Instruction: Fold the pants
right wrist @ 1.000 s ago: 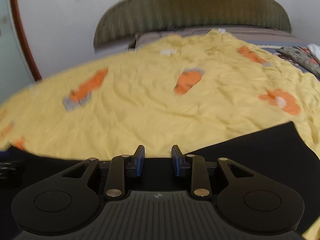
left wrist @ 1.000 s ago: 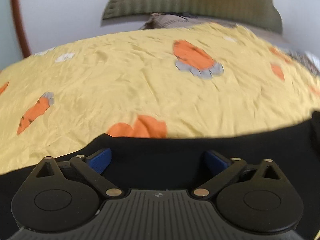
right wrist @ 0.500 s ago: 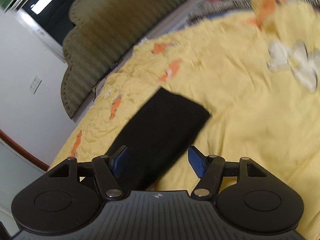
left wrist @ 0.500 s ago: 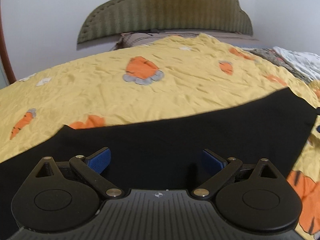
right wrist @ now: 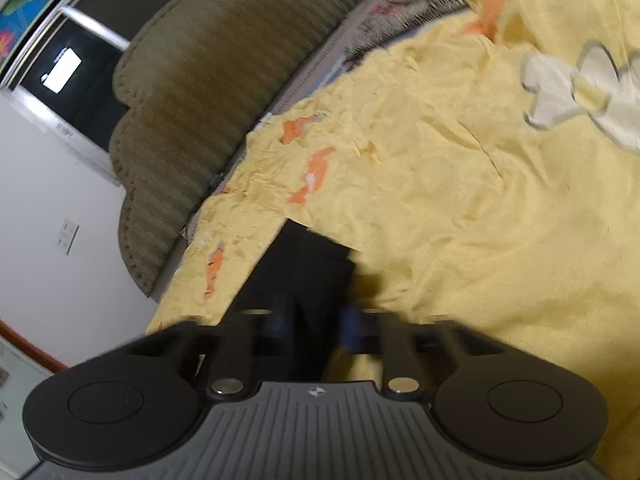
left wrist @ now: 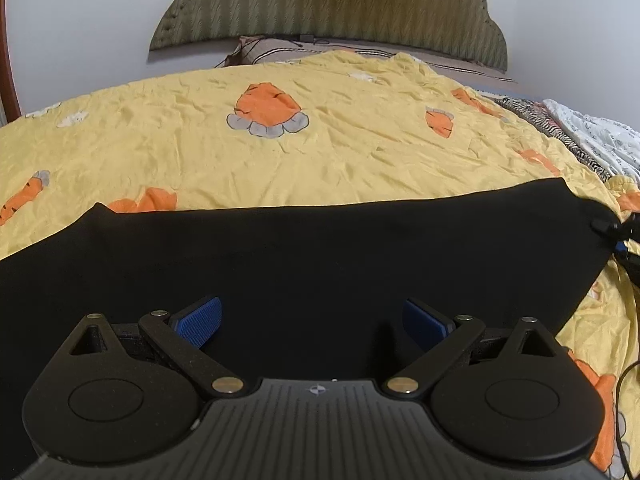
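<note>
Black pants (left wrist: pixel 304 256) lie flat on the bedspread (left wrist: pixel 320 152); left claw (left wrist: pixel 312 320) gapes empty above them, right claw (right wrist: pixel 316 320) nearly closed at their end, grip unclear; next, probably folding over.

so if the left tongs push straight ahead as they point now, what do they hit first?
The black pants: the open left tongs sit low over the cloth, which fills the line ahead. Past its far edge comes the yellow bedspread. Height above the cloth is unclear.

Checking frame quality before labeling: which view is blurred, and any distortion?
Left wrist view: sharp, strong fisheye bowing; left gripper open over the black pants. Right wrist view: tilted, motion-blurred, worst on the right gripper, so its jaw state is unreadable; yellow bedspread is soft.
</note>
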Available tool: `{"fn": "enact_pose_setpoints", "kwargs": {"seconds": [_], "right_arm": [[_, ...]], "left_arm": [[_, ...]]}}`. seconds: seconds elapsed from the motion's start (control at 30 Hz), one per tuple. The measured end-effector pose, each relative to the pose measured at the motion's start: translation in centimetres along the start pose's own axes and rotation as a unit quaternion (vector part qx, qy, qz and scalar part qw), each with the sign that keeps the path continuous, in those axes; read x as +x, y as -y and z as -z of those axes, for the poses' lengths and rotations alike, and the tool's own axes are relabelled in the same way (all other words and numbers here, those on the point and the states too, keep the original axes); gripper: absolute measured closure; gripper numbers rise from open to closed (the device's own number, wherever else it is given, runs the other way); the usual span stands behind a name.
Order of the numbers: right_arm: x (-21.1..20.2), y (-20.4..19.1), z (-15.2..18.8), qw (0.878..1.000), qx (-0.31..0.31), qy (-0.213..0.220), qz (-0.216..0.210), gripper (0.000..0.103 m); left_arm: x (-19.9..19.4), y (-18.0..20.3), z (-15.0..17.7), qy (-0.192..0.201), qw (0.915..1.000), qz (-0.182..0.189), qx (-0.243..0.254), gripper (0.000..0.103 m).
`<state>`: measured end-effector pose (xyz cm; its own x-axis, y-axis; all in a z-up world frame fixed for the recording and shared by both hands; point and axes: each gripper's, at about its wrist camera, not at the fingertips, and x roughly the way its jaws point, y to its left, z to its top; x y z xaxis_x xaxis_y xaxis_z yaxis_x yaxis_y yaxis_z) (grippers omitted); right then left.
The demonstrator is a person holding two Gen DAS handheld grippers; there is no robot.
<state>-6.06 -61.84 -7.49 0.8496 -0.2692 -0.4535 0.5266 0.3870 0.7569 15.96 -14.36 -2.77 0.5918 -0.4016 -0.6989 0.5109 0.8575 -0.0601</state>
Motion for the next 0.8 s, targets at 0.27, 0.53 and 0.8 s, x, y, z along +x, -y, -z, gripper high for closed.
{"fn": "enact_pose_setpoints", "kwargs": {"seconds": [0.27, 0.53, 0.8], "right_arm": [[-1.8, -7.9, 2.1, 0.972, -0.233, 0.031, 0.014, 0.095], [-2.9, -14.8, 8.8, 0.903, -0.429, 0.017, -0.014, 0.095], [-4.1, -18.2, 15.8, 0.856, -0.508, -0.041, -0.082, 0.095]], "left_arm": [[1.0, -0.3, -3.2, -0.024, 0.9890, 0.094, -0.112, 0.004], [3.9, 0.6, -3.8, -0.074, 0.9376, 0.243, -0.237, 0.004], [7.0, -0.5, -3.2, -0.105, 0.8833, 0.290, -0.353, 0.000]]}}
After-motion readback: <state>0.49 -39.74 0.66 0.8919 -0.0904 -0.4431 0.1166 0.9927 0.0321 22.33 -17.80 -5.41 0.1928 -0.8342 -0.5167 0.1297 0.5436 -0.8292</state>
